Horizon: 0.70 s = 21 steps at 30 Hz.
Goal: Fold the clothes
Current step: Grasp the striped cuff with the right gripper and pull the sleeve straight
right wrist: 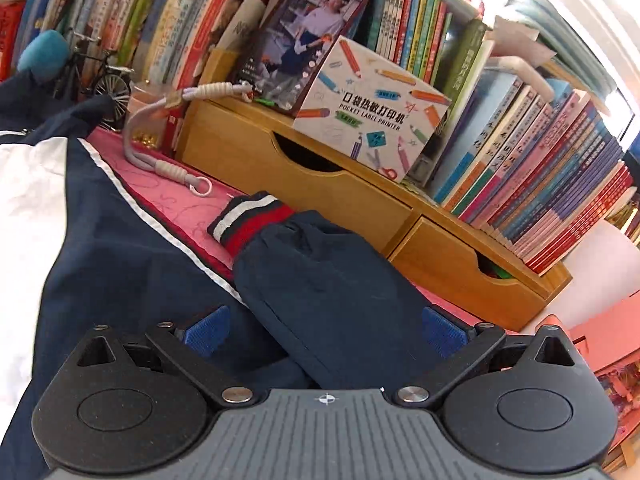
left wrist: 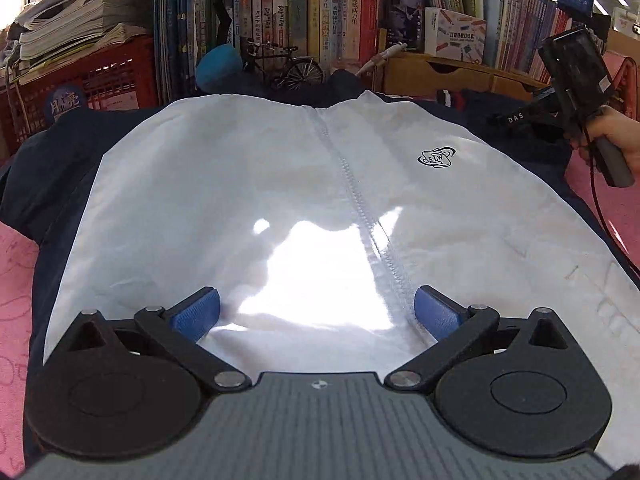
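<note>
Both jaws wide: your left hand-held gripper (left wrist: 316, 312) over the white-and-navy nylon jacket (left wrist: 256, 184), right hand-held gripper (right wrist: 326, 330) straddling its navy sleeve (right wrist: 320, 292). Light, slippery; pinch the striped cuff (right wrist: 248, 216) at 11 o'clock.

Crowded bookshelves (left wrist: 320, 20), wooden 2-drawer organizer (right wrist: 360, 208), red crate (left wrist: 100, 84), pink tabletop (right wrist: 180, 196), bright window light.

White-fronted navy zip jacket (left wrist: 256, 184) spread flat on pink patterned tabletop (left wrist: 16, 264), navy sleeve with red-and-white striped cuff (right wrist: 320, 280) lying to its right, wooden two-drawer organiser (right wrist: 320, 184) behind the sleeve, cardboard label-printer box (right wrist: 368, 112) on the organiser, upright books (left wrist: 320, 20) behind everything.
</note>
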{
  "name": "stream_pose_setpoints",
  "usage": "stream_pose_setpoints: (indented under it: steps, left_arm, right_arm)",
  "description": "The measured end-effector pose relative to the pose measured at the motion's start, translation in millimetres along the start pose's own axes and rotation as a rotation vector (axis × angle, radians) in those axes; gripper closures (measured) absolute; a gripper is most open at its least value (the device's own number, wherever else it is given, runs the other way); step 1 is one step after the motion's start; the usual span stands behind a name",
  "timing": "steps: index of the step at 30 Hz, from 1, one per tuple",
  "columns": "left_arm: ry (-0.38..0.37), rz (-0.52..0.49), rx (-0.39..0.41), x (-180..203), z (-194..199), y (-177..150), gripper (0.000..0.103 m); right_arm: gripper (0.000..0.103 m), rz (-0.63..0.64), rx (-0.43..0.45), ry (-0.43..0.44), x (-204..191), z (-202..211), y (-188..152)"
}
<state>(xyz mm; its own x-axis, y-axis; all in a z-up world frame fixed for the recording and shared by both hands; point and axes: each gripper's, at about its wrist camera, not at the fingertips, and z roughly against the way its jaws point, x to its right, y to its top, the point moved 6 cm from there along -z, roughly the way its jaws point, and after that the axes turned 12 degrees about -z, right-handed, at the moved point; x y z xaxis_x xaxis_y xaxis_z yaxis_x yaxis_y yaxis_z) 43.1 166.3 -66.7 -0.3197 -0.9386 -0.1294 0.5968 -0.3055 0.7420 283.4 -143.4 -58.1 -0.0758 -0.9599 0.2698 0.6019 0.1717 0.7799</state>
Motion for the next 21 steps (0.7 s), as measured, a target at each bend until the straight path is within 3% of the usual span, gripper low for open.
stream_pose_setpoints:
  steps: [1, 2, 3, 4, 5, 8, 13, 16, 21]
  left_arm:
    - [0.0, -0.001, 0.001, 0.1, -0.6, 0.1, 0.0]
    - [0.001, -0.002, 0.001, 0.4, -1.2, 0.3, 0.0]
    - [0.001, -0.003, 0.002, 0.7, -1.3, 0.0, 0.0]
    - [0.001, -0.003, 0.002, 0.9, -1.7, 0.2, 0.0]
    - [0.001, -0.003, 0.002, 1.1, -2.2, 0.5, 0.0]
    - [0.001, -0.003, 0.002, 1.8, -4.7, 1.8, 0.0]
    - [-0.002, -0.003, 0.004, 1.7, -5.4, 1.3, 0.0]
    - [-0.012, -0.003, 0.008, 0.7, -5.3, 0.8, 0.0]
    - [-0.027, -0.025, 0.01, 3.4, -6.0, 0.2, 0.0]
  right_arm:
    - [0.008, -0.031, -0.036, 0.008, 2.5, -12.2, 3.9]
    - [0.029, -0.079, -0.067, 0.033, 6.8, -21.5, 6.4]
    - [0.041, -0.134, -0.092, 0.052, 13.8, -23.7, 9.0]
    - [0.074, -0.19, -0.116, 0.069, 21.0, -24.9, 11.7]
    - [0.088, -0.229, -0.116, 0.051, 31.3, -21.2, 15.0]
    - [0.091, -0.26, 0.017, -0.06, 73.8, 11.6, 23.3]
    - [0.091, -0.333, 0.231, -0.253, 178.9, 105.8, 3.1]
    - [0.092, -0.382, 0.216, -0.32, 249.6, 139.5, -32.3]
    - [0.091, -0.557, 0.082, -0.32, 324.6, 147.5, -102.8]
